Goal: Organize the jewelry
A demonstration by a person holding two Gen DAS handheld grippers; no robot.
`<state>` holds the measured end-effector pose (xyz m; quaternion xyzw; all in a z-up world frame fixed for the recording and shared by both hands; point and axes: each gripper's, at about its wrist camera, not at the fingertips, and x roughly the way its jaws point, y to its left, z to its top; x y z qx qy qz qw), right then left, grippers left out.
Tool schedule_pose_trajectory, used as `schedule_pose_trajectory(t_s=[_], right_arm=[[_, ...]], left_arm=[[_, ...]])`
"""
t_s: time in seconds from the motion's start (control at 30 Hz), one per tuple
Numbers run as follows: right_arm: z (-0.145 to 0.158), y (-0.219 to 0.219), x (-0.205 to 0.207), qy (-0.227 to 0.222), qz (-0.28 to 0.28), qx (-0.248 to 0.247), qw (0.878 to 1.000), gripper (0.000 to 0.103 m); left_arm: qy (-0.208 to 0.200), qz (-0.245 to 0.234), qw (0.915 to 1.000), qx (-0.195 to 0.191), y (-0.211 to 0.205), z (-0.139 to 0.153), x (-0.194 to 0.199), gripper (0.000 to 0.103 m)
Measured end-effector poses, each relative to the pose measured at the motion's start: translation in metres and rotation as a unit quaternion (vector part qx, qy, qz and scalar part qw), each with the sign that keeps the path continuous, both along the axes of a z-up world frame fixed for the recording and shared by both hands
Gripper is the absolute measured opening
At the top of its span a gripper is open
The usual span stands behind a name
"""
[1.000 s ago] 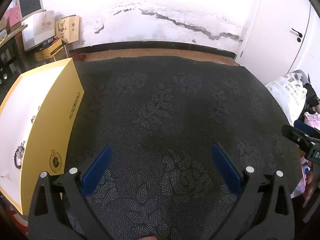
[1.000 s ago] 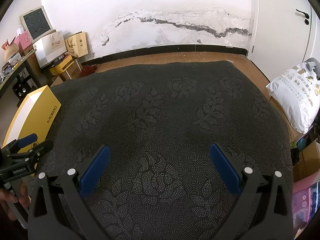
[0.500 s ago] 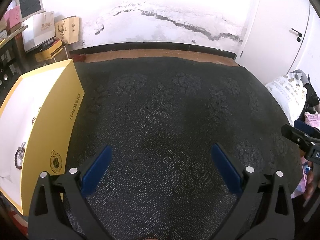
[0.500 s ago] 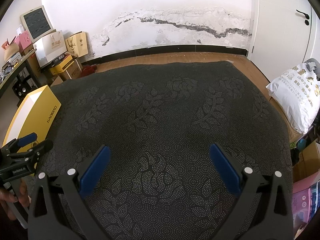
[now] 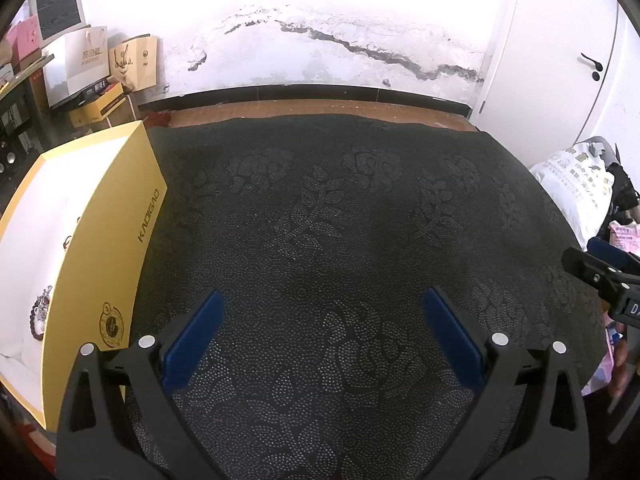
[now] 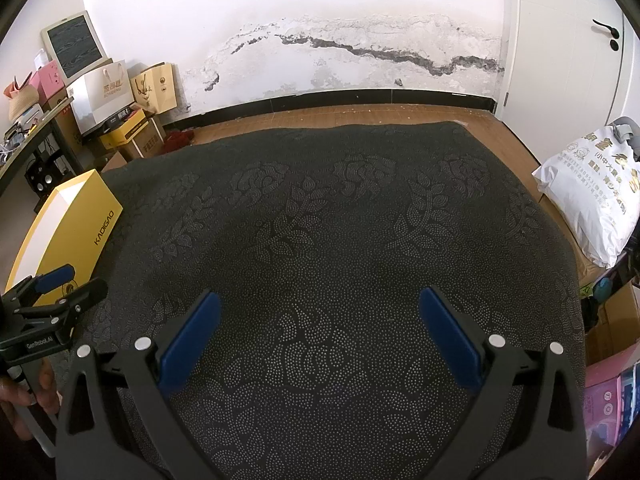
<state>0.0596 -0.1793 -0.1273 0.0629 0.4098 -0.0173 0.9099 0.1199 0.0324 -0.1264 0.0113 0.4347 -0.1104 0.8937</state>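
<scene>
A yellow open box (image 5: 132, 240) with a white inside stands at the left edge of the dark patterned cloth (image 5: 328, 220). A beaded bracelet (image 5: 40, 314) lies inside it near the front, and a small dark piece (image 5: 67, 242) lies further back. My left gripper (image 5: 320, 300) is open and empty over the cloth, just right of the box. My right gripper (image 6: 320, 300) is open and empty over the middle of the cloth. The box also shows in the right wrist view (image 6: 80, 232), with the left gripper (image 6: 60, 292) beside it. The right gripper shows at the left wrist view's right edge (image 5: 600, 268).
A white printed sack (image 6: 592, 200) lies off the cloth's right edge. Cardboard boxes and paper bags (image 6: 120, 92) are stacked at the back left by the wall. A white door (image 6: 580, 40) stands at the right. Wooden floor (image 6: 340, 116) shows behind the cloth.
</scene>
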Motion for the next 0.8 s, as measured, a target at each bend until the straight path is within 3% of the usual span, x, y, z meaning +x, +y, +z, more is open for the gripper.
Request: schedule_pose_trajectory(t_s=[0.3,0.8], right_arm=[[0.0007,0.0004,-0.0001,0.002,0.001,-0.001,1.000,0.096],[0.0009,-0.0019,-0.0010,0.001,0.002,-0.001,1.000,0.096]], left_arm=[[0.004,0.004,1.0000,0.006,-0.0022,0.0009,0.0034,0.097],[-0.003,0.017,0.9996,-0.021,0.0022,0.0041,-0.0029,0.097]])
